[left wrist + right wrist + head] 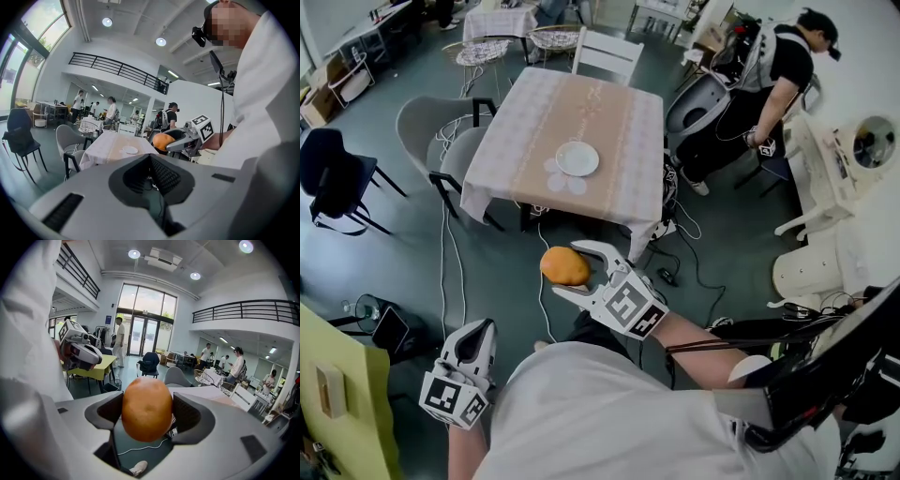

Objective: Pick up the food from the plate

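While the right gripper [570,269] pinches the round food [564,266] over the floor [497,281], left gripper [474,339] closed and empty, any slack drops it.

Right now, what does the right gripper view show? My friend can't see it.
A round orange food is gripped between the two dark jaws of the right gripper, filling the middle of the picture. Behind it lies a bright hall with a grey chair, a clothed table and people standing.

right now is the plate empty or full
Empty: the white plate lies bare; the orange food is clamped in the right gripper.
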